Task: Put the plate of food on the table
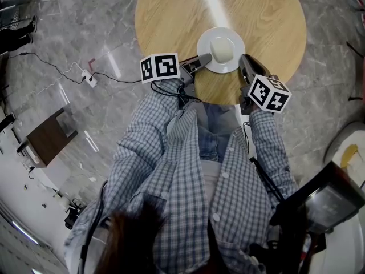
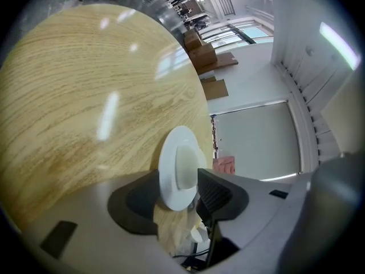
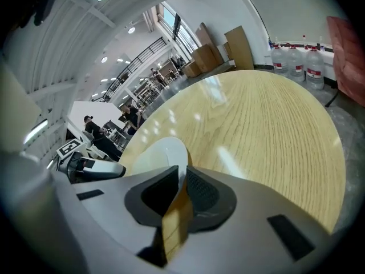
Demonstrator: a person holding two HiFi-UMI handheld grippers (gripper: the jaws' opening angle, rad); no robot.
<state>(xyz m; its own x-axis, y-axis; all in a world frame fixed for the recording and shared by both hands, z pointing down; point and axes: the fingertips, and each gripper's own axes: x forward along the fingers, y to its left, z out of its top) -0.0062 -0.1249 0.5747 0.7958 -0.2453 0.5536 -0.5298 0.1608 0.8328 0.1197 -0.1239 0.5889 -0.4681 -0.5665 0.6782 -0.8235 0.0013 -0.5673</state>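
A white plate [image 1: 234,66] with a pale round bun [image 1: 222,50] sits on the round wooden table [image 1: 262,16], near its front edge. My left gripper [image 1: 201,61] is at the plate's left rim. In the left gripper view its jaws stand wide apart, open, with the plate [image 2: 170,178] and the bun [image 2: 185,165] between them. My right gripper [image 1: 244,63] is at the right rim. In the right gripper view [image 3: 181,181] its pads are close together on the plate's edge [image 3: 157,153]. The left gripper [image 3: 85,167] shows beyond the plate there.
The marble floor around the table holds a power strip with a cable [image 1: 88,79] and a brown box [image 1: 51,135] at the left. A dark device [image 1: 322,201] stands at the lower right. Water bottles [image 3: 293,59] and cartons [image 3: 239,45] lie beyond the table.
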